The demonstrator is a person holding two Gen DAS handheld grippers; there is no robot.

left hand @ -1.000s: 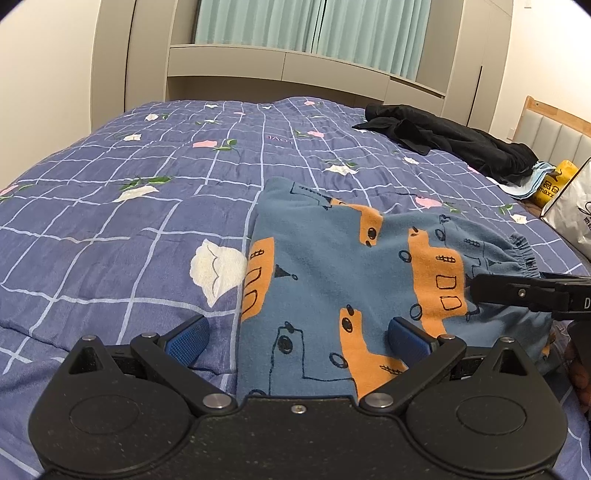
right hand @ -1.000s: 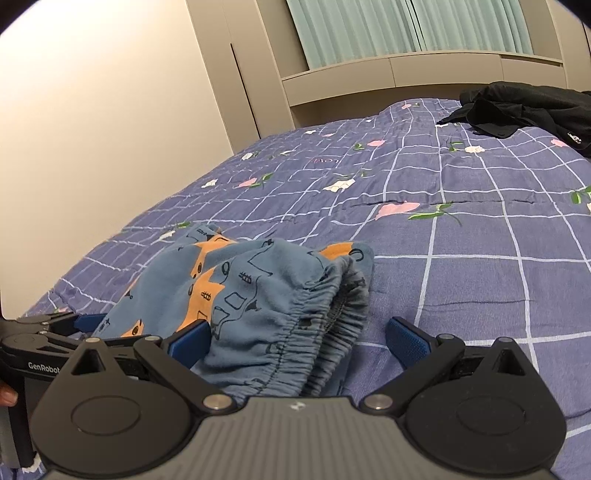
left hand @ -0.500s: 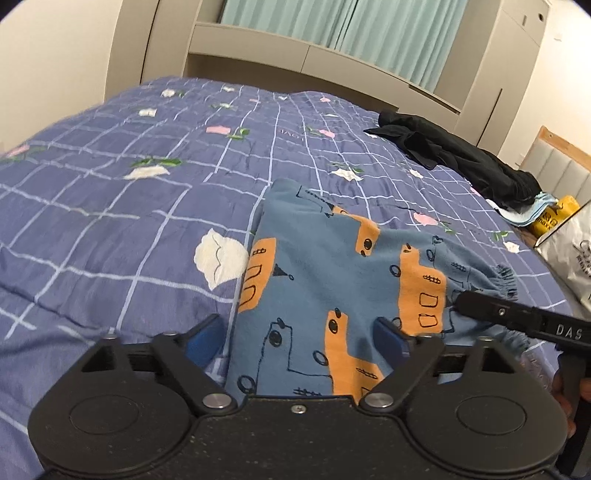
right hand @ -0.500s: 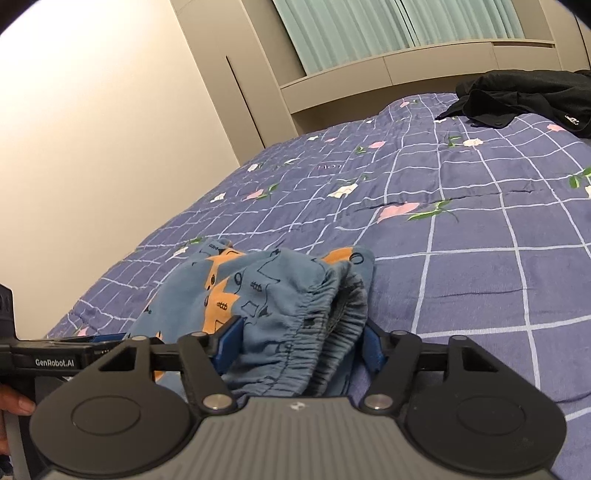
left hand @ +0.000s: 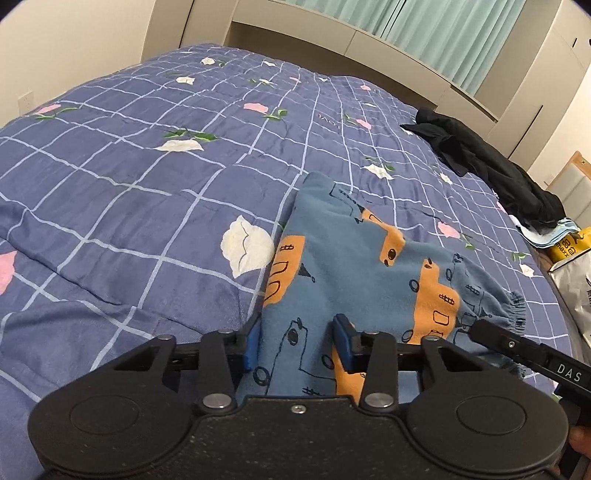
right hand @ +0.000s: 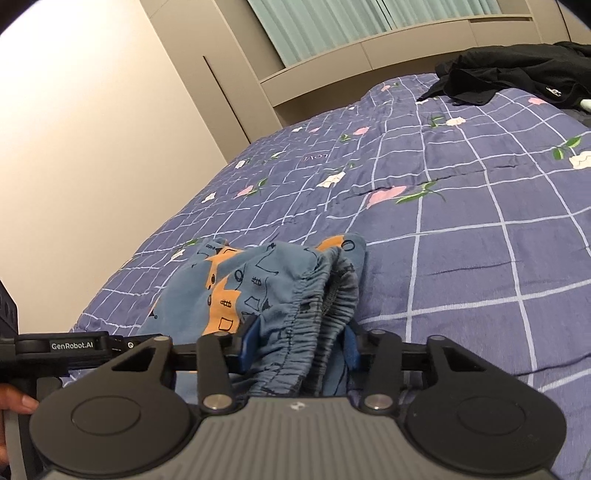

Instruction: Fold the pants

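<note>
1. the bedspread (left hand: 129,192) is purple-blue with a white grid and scattered pink and white flowers; it covers the whole bed and is lightly wrinkled
2. the pants (left hand: 354,266), blue with orange vehicle prints, lie folded on the near part of the bedspread; the elastic waistband (right hand: 332,295) is bunched on the right side
3. the left gripper (left hand: 295,341) has just been closing and its blue pads pinch the near edge of the pants
4. the right gripper (right hand: 299,341) has just been closing and clamps the gathered waistband
5. a black garment (left hand: 491,173) lies far across the bed; beige cabinets (right hand: 229,96) and pale green curtains (left hand: 443,26) stand behind; a yellow bag (left hand: 565,247) sits at the right edge
</note>
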